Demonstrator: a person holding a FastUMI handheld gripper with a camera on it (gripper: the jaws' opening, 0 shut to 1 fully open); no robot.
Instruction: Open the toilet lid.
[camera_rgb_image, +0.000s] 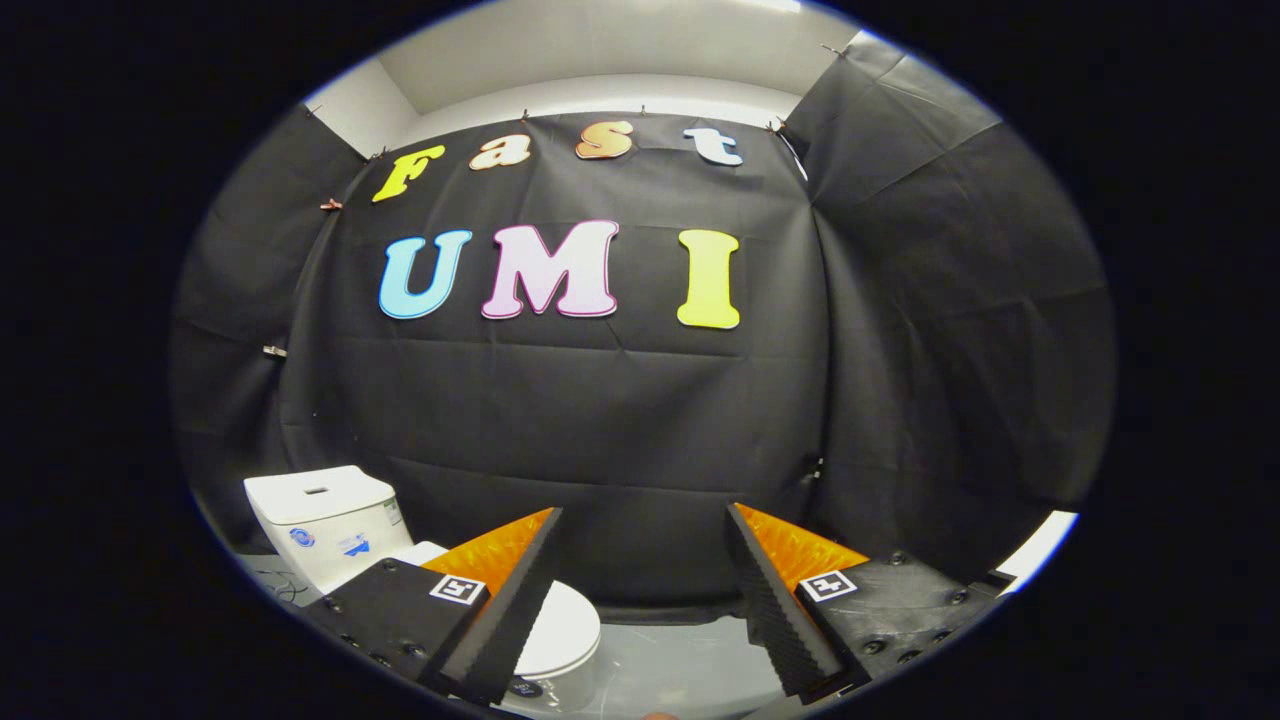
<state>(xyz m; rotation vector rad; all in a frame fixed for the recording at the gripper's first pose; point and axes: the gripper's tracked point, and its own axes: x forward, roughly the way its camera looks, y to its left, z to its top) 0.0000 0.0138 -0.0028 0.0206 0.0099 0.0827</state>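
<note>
Off to the left of the gripper (645, 530), beyond and below its left finger, stood a white toilet: its cistern (325, 520) rose behind that finger, with stickers on its front, and the closed toilet lid (562, 625) lay flat just past the finger, partly hidden by it. The gripper's fingers were spread wide apart, holding nothing and touching nothing. Between them showed a glossy grey floor (680, 665), and beyond them hung the booth's black cloth wall (600, 430).
</note>
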